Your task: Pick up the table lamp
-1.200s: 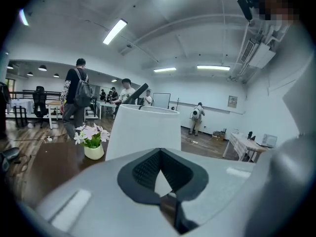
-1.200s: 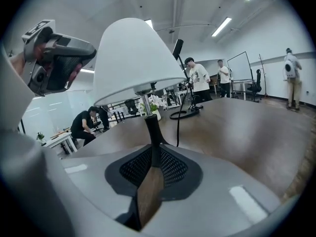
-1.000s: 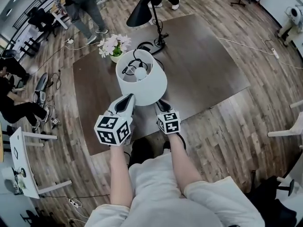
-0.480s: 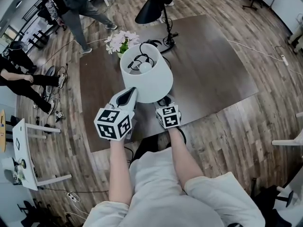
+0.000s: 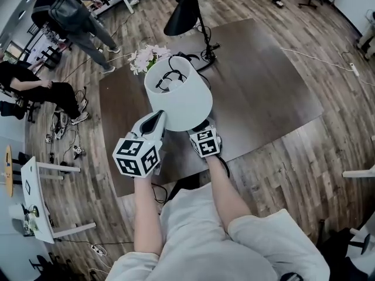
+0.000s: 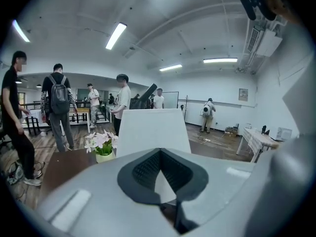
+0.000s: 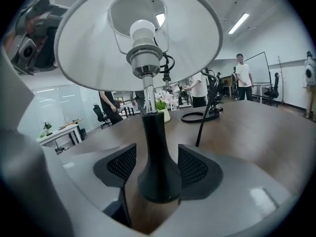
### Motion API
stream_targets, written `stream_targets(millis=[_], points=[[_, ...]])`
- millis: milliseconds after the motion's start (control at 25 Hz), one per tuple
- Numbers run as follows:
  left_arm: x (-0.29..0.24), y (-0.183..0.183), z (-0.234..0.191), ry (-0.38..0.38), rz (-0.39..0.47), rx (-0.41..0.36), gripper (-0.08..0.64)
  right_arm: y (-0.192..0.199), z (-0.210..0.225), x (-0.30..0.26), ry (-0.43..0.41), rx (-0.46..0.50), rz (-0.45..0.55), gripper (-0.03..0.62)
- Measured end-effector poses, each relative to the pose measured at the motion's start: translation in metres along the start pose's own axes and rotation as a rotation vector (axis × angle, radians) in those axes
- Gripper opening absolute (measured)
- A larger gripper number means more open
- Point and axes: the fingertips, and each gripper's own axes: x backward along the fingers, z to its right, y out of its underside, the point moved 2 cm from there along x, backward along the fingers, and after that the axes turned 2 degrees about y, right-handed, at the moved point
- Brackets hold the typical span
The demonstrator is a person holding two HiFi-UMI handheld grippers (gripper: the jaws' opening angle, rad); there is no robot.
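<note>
The lamp (image 5: 179, 98) stands on the near part of the table (image 5: 263, 86), a dark brown slab with a fine wood grain, directly in front of the person. Its shade (image 5: 186, 107) is a smooth, matte white cone, narrow at the top, wide below and open at both ends. Inside, a thin wire frame rings a round frosted bulb (image 7: 143, 29) in a white socket. Under the socket a ribbed chrome collar and a slim polished tube (image 7: 146, 90) run down into the base (image 7: 159, 181). The base is glossy black, slender above and flaring like a trumpet bell to a round foot that rests on the wood. The right gripper (image 7: 158, 164) has its jaws spread wide on either side of that foot. They have just been opening, the base is between them, and the pads do not squeeze it. The pads are black with a fine mesh texture, set in smooth gray shells. The left gripper (image 6: 158, 154) is up by the shade's lower rim on the person's left. Its jaws are closed, the meshed pads meeting at their tips, and the white of the shade shows through the small gap behind them. Whether the tips touch the shade I cannot tell. Farther back on the table are pale pink flowers (image 5: 147, 56) in a light pot, a desk lamp (image 5: 183, 10) with a black cone head on a thin stem, and a coil of black cable (image 7: 195, 116). The floor (image 5: 304, 168) is streaky wood plank.
</note>
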Motion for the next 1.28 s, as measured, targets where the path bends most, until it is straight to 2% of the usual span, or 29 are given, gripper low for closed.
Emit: stream_targets(millis=[440,600,720,1080,1280], points=[[-0.013,-0.012,-0.018,0.037,-0.003,-0.012,0.000,-0.021,-0.002,-0.037,0.008,0.057,-0.012,0.275],[-0.018,-0.013,-0.031,0.034,-0.015,-0.010,0.000,-0.020,-0.001,-0.051,0.015,0.069,-0.031,0.239],[-0.021,-0.010,-0.036,0.040,-0.031,-0.005,0.000,-0.017,-0.002,-0.055,0.018,0.084,-0.037,0.186],[-0.029,0.005,-0.045,0.049,-0.062,0.020,0.000,-0.020,0.002,-0.055,0.034,0.073,-0.008,0.178],[-0.029,0.011,-0.041,0.055,-0.065,0.030,0.000,-0.018,0.002,-0.046,0.041,0.084,-0.051,0.178]])
